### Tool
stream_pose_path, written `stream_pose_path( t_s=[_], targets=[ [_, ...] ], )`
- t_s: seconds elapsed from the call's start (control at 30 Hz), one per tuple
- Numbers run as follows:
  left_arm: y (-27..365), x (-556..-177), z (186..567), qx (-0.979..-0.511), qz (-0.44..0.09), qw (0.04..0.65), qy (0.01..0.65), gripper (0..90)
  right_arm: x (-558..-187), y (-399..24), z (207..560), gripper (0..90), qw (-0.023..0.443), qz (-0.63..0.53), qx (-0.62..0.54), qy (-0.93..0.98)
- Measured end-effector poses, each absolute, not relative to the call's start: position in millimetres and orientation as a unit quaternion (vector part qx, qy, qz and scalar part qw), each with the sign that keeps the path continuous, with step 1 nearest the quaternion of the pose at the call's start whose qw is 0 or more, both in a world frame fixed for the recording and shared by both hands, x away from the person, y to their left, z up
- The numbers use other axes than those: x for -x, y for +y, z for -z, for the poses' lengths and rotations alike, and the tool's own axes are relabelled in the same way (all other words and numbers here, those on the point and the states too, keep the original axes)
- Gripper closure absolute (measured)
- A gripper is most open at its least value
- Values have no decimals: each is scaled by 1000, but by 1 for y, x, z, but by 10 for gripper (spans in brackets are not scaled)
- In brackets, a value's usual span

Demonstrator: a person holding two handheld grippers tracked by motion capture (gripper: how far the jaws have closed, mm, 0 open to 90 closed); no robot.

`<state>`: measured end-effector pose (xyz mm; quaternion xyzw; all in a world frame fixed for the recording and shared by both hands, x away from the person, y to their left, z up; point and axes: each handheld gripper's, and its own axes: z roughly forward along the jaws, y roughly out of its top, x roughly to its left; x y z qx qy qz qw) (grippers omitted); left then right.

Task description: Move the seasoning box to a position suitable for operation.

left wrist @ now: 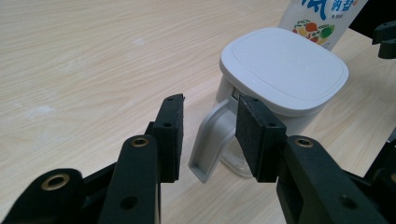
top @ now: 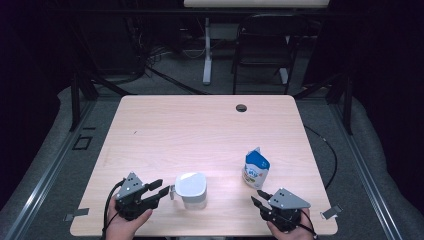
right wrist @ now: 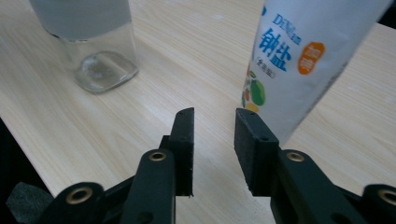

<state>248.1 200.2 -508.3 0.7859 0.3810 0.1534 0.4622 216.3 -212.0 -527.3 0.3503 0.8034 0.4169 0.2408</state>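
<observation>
A clear jug (top: 191, 190) with a white square lid (left wrist: 285, 70) and a grey handle (left wrist: 210, 140) stands near the table's front edge. My left gripper (top: 162, 191) sits just left of it, open, and in the left gripper view (left wrist: 210, 107) the handle rises between the two pads without being pinched. A white and blue pouch (top: 256, 169) stands upright to the right of the jug. My right gripper (top: 257, 198) is below the pouch, open, with nothing between its fingers (right wrist: 215, 116). In that view the pouch (right wrist: 299, 60) stands just ahead to the right and the jug's clear base (right wrist: 100, 70) is at upper left.
The wooden table (top: 200, 130) has a round cable hole (top: 241, 107) at the back. Metal clips stick out at its front corners (top: 75, 215) (top: 331, 212). A dark chair (top: 262, 50) and a white table leg (top: 207, 55) stand beyond the far edge.
</observation>
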Motion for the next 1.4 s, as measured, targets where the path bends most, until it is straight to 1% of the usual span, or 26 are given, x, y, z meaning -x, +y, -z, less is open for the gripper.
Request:
stream_pose_path(
  t_s=[0.1, 0.17, 0.23, 0.37, 0.53, 0.63, 0.7, 0.8, 0.97, 1.23, 1.4],
  targets=[
    [198, -251, 506, -786, -149, 461, 384, 632, -217, -205, 525, 714, 224, -422, -344, 808],
    [195, -254, 504, -787, -146, 460, 384, 658, -217, -199, 524, 709, 229, -422, -338, 809],
    [193, -256, 501, -788, -144, 459, 383, 678, -219, -194, 522, 668, 227, -428, -337, 807],
    [187, -262, 494, -787, -136, 467, 378, 722, -223, -184, 524, 621, 224, -416, -330, 817],
    [176, -266, 484, -801, -142, 455, 362, 804, -228, -178, 526, 624, 221, -409, -326, 823],
    [172, -266, 482, -804, -139, 456, 355, 871, -231, -174, 524, 655, 211, -415, -327, 822],
    [170, -266, 481, -808, -138, 451, 353, 900, -233, -171, 522, 687, 207, -416, -325, 823],
    [168, -265, 483, -808, -135, 452, 352, 900, -235, -164, 521, 725, 207, -415, -321, 826],
    [164, -264, 485, -816, -146, 440, 345, 900, -239, -154, 521, 790, 200, -422, -315, 826],
    [166, -262, 489, -810, -147, 452, 343, 900, -244, -142, 521, 900, 199, -435, -312, 821],
    [167, -262, 490, -808, -144, 455, 344, 900, -245, -138, 520, 900, 191, -437, -309, 823]
  ],
)
